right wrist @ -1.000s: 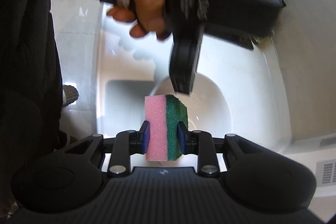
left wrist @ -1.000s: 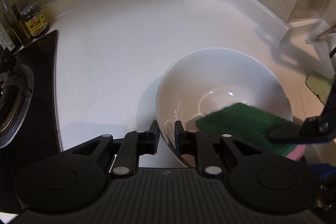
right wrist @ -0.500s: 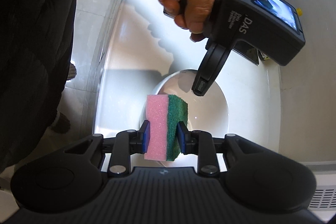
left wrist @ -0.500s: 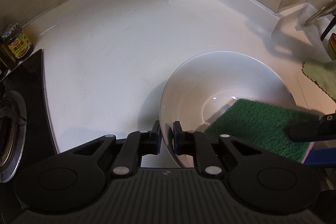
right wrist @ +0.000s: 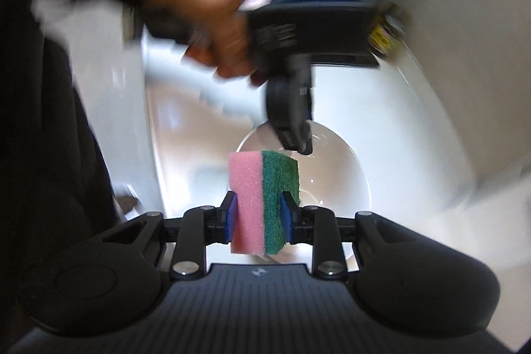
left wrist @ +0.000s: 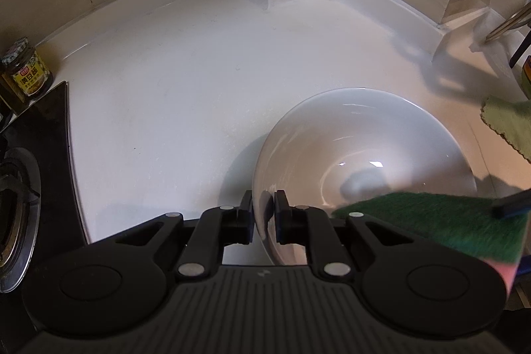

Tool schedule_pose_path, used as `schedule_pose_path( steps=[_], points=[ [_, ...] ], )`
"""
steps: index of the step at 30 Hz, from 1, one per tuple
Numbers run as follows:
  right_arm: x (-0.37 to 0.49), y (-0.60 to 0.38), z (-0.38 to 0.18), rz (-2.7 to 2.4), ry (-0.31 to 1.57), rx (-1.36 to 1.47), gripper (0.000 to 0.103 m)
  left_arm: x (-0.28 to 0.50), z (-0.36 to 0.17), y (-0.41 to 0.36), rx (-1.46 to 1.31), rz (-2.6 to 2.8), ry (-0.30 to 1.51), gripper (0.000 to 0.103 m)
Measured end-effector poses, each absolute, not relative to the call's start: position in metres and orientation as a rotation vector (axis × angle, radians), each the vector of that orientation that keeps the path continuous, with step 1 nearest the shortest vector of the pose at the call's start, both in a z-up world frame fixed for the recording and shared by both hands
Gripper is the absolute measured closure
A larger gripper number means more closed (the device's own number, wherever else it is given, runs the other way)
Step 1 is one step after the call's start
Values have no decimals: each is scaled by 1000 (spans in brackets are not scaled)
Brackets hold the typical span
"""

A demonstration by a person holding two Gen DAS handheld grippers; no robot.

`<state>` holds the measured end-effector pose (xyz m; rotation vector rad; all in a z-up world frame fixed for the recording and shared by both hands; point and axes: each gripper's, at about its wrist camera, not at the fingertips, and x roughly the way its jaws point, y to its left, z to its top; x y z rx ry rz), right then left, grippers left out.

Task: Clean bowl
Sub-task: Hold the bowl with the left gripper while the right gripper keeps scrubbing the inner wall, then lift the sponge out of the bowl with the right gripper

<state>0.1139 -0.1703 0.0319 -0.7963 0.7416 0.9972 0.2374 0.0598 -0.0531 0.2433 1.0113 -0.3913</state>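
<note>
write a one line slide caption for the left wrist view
Left gripper pinches the white bowl by its rim while the sponge hangs over it.

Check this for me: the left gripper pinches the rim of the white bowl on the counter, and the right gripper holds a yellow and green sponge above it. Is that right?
One thing is off: the sponge is pink and green, not yellow and green, as the right wrist view shows. The rest holds: the left gripper pinches the rim of the white bowl, and the right gripper holds the sponge above it.

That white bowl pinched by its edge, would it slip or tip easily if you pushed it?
The bowl looks glossy, with bright glints, so probably slippery. It seems a hard, ceramic-like shell, likely breakable if dropped. The left gripper clamps only its near rim, so a firm push from the sponge could tilt it.
</note>
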Motion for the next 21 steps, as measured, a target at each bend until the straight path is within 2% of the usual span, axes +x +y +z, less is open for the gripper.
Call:
schedule_pose_path(
  steps=[6,9,15,21],
  points=[
    [114,-191,44,913,788,-502,79,238,-53,55,273,-388,1005,87],
    [141,-177,41,834,779,-372,79,238,-52,54,286,-384,1003,85],
    [169,-233,50,513,754,101,79,238,-51,53,290,-376,1003,85],
    [179,-259,22,313,840,273,79,234,-47,53,302,-365,988,85]
  ],
)
